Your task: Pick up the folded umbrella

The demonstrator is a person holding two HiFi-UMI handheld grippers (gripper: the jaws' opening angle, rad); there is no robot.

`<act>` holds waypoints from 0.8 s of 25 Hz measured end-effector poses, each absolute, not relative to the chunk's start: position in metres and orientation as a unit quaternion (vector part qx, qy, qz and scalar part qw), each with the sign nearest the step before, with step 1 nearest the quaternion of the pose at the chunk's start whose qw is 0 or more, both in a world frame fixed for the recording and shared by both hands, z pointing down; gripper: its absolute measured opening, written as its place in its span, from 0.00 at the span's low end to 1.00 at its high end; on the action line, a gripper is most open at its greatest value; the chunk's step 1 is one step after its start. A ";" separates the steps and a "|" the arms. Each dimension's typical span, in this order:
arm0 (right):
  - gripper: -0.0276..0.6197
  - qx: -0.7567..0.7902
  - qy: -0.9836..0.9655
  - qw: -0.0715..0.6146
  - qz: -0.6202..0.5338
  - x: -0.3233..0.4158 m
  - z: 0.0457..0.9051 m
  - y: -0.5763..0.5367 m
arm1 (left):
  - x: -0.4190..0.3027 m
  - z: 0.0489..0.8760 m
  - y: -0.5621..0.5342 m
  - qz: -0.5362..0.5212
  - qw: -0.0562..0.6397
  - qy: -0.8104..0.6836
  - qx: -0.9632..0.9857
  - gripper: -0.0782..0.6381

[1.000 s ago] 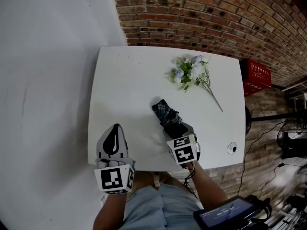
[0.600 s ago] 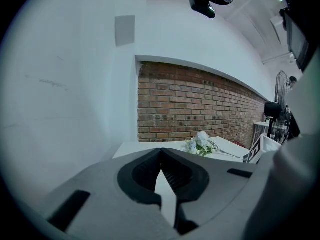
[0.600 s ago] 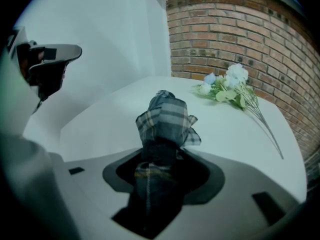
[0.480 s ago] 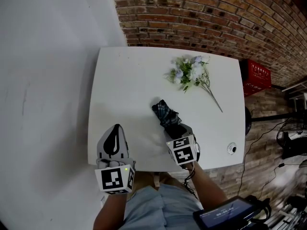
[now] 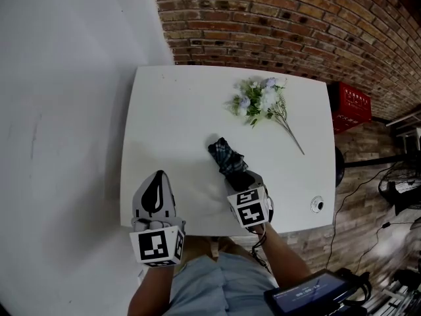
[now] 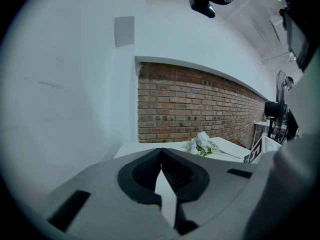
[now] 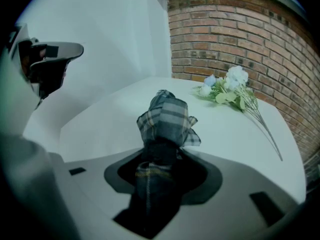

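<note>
White wall (image 5: 59, 110) along the left, white table (image 5: 171, 110) pushed up against it, brick wall (image 5: 296, 25) at the far side. Left gripper (image 5: 157, 174) sits at the table's near-left edge, pointing toward the far side just above the top; its jaws are together at the tips with nothing between them. Folded umbrella (image 5: 225, 155), dark plaid fabric, lies on the table near the middle and a bit toward the near edge, well apart from the left gripper. Its far end is bunched and loose; its near end runs into the right gripper (image 7: 161, 154). The right gripper angles steeply down from the near edge. Its jaws are closing, at a narrow gap; the umbrella fills that gap and the pads sit on both its sides. The umbrella is resting on the tabletop, not lifted. Further right and far, a bunch of artificial flowers (image 5: 260, 99) lies flat, stems pointing to the near right, well clear of the umbrella. Round grommet (image 5: 318, 204) sits in the table's near-right corner. Red crate (image 5: 352, 107) is on the floor beyond the right edge.
</note>
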State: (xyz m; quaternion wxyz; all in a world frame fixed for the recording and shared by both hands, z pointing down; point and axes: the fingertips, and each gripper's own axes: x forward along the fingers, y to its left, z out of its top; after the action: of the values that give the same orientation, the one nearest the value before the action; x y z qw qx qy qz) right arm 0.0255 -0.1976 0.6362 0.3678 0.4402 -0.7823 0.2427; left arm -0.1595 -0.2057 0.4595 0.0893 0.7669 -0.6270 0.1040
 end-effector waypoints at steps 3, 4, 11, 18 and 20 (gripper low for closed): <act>0.33 0.441 -0.784 0.366 0.240 0.025 0.635 -0.198 | -0.160 0.458 -0.206 0.104 0.087 -0.628 0.767 0.12; 0.33 0.441 -0.784 0.365 0.239 0.025 0.635 -0.198 | -0.160 0.456 -0.206 0.104 0.086 -0.628 0.766 0.12; 0.33 0.444 -0.787 0.357 0.237 0.023 0.632 -0.202 | -0.161 0.450 -0.203 0.102 0.082 -0.631 0.765 0.12; 0.33 0.444 -0.793 0.347 0.232 0.018 0.624 -0.206 | -0.165 0.437 -0.203 0.099 0.071 -0.637 0.762 0.12; 0.33 0.446 -0.795 0.343 0.227 0.016 0.620 -0.207 | -0.166 0.436 -0.202 0.097 0.070 -0.637 0.761 0.12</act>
State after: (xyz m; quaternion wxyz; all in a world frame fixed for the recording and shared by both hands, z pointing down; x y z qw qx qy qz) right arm 0.0164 -0.2072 0.6199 0.3432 0.4460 -0.7948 0.2271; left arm -0.1663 -0.2023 0.4356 0.0704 0.7611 -0.6374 0.0972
